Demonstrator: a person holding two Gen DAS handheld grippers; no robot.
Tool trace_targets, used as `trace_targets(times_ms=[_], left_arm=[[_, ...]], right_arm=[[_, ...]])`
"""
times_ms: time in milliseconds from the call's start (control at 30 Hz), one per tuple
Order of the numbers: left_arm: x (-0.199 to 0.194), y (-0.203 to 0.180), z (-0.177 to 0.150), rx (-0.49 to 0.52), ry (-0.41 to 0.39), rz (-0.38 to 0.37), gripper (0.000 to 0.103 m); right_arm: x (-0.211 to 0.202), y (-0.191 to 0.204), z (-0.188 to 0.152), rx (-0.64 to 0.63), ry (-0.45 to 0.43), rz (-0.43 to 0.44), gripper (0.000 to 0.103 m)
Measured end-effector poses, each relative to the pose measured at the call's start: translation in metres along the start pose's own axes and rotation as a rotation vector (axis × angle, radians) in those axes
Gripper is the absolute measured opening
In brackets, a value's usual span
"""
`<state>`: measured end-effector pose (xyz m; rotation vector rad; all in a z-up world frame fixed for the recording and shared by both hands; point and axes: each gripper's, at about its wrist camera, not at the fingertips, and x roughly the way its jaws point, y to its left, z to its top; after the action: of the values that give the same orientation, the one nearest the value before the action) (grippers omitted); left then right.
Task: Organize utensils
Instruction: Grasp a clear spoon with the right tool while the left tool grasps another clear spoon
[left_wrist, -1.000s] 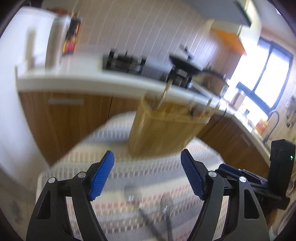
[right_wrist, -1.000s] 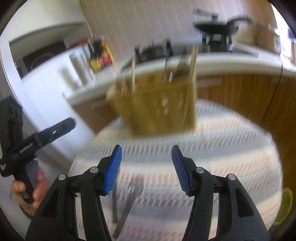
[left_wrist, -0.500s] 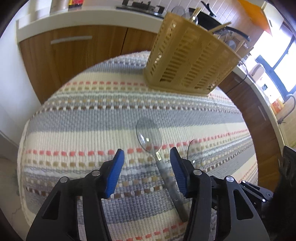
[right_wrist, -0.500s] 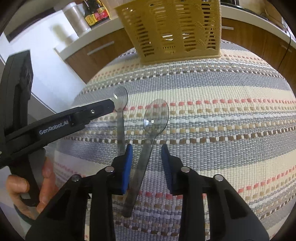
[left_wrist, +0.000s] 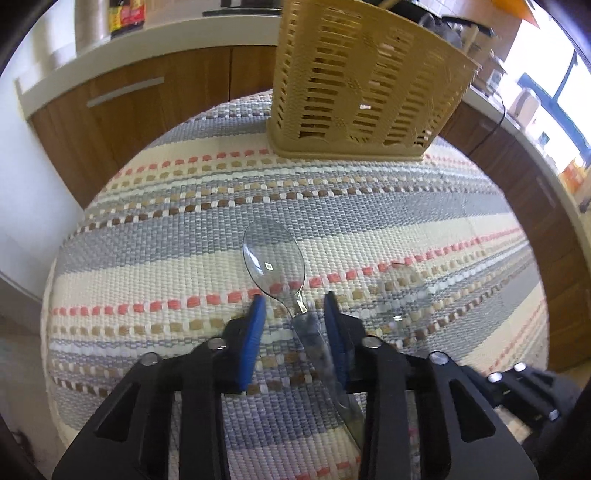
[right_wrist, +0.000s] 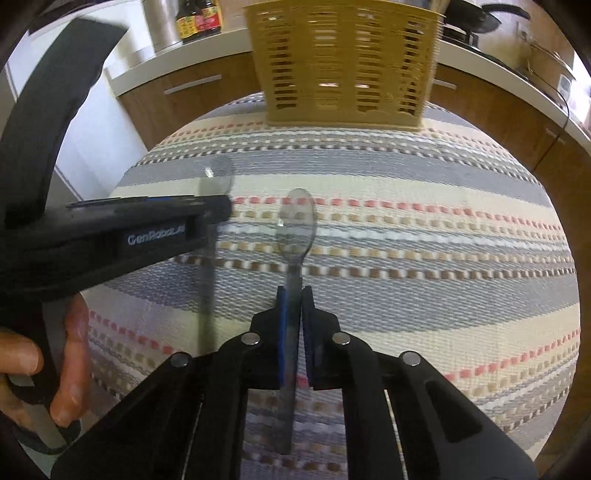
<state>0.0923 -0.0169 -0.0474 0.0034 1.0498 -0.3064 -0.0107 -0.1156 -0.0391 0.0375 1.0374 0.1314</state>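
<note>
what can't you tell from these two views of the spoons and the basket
- Left wrist: the left spoon's handle end, hidden under the left gripper.
- Right wrist: the right spoon's grip contact, blurred within the right gripper.
- Both views: the basket's contents, cut off by the top edge.

The setting is a home kitchen. Wood-fronted cabinets (left_wrist: 147, 96) carry a white countertop (right_wrist: 177, 59). Sauce bottles (right_wrist: 199, 18) and a frying pan (right_wrist: 506, 14) stand on it. A striped woven cloth (left_wrist: 184, 236) covers the table.
</note>
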Motion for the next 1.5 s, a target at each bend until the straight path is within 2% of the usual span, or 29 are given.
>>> trace_targets(times_ms=[67, 133, 200, 333, 500, 633, 667, 733, 767, 833, 967, 1033, 1200, 1333, 1400, 1433, 1467, 1500], left_arm=[[0.001, -0.006, -0.001, 0.026, -0.003, 0.033, 0.01], [0.0, -0.007, -0.003, 0.034, -0.006, 0.037, 0.009], [-0.004, -0.006, -0.007, 0.011, -0.016, -0.001, 0.009], [-0.016, -0.005, -0.017, 0.021, -0.03, 0.027, 0.009], [-0.02, 0.001, -0.022, 0.04, -0.008, 0.051, 0.009], [-0.022, 0.001, -0.024, 0.053, 0.006, 0.035, 0.012], [-0.022, 0.002, -0.023, 0.052, 0.004, 0.029, 0.018], [-0.023, 0.003, -0.021, 0.051, 0.003, 0.0, 0.028], [-0.025, 0.005, -0.019, 0.049, 0.008, -0.02, 0.031], [-0.025, 0.008, -0.018, 0.053, 0.026, -0.044, 0.032], [-0.018, 0.009, -0.013, 0.089, 0.106, -0.057, 0.032], [-0.013, 0.01, -0.011, 0.103, 0.143, -0.062, 0.032], [-0.005, -0.003, -0.006, 0.19, 0.159, -0.001, 0.032], [-0.002, -0.016, -0.005, 0.253, 0.174, 0.051, 0.031], [-0.001, -0.02, -0.006, 0.271, 0.171, 0.053, 0.026], [-0.002, -0.021, -0.006, 0.275, 0.169, 0.055, 0.015], [-0.001, -0.023, -0.006, 0.274, 0.169, 0.055, 0.011], [0.0, -0.026, -0.006, 0.272, 0.166, 0.06, 0.01]], right_arm=[[-0.009, -0.011, -0.001, 0.014, -0.005, -0.006, 0.004], [-0.013, -0.022, -0.002, 0.029, -0.007, -0.007, 0.003], [-0.017, -0.031, -0.002, 0.038, -0.009, -0.014, 0.002], [-0.025, -0.047, 0.0, 0.036, -0.012, -0.038, 0.002], [-0.02, -0.07, 0.002, 0.081, 0.034, 0.03, 0.003], [-0.023, -0.079, 0.01, 0.106, 0.044, 0.093, 0.006], [-0.023, -0.078, 0.012, 0.104, 0.05, 0.101, 0.007], [-0.021, -0.076, 0.019, 0.091, 0.075, 0.141, 0.014], [-0.019, -0.074, 0.021, 0.086, 0.087, 0.155, 0.016], [-0.015, -0.071, 0.025, 0.074, 0.104, 0.169, 0.026], [-0.009, -0.058, 0.03, 0.041, 0.139, 0.14, 0.028], [-0.001, -0.057, 0.032, 0.062, 0.196, 0.15, 0.028], [0.013, -0.051, 0.038, 0.062, 0.261, 0.111, 0.028], [0.02, -0.035, 0.042, 0.012, 0.305, 0.028, 0.028], [0.021, -0.025, 0.042, -0.015, 0.317, 0.0, 0.024], [0.024, -0.02, 0.042, -0.028, 0.32, -0.014, 0.014], [0.024, -0.015, 0.041, -0.046, 0.315, -0.038, 0.011], [0.025, -0.01, 0.04, -0.066, 0.312, -0.053, 0.011]])
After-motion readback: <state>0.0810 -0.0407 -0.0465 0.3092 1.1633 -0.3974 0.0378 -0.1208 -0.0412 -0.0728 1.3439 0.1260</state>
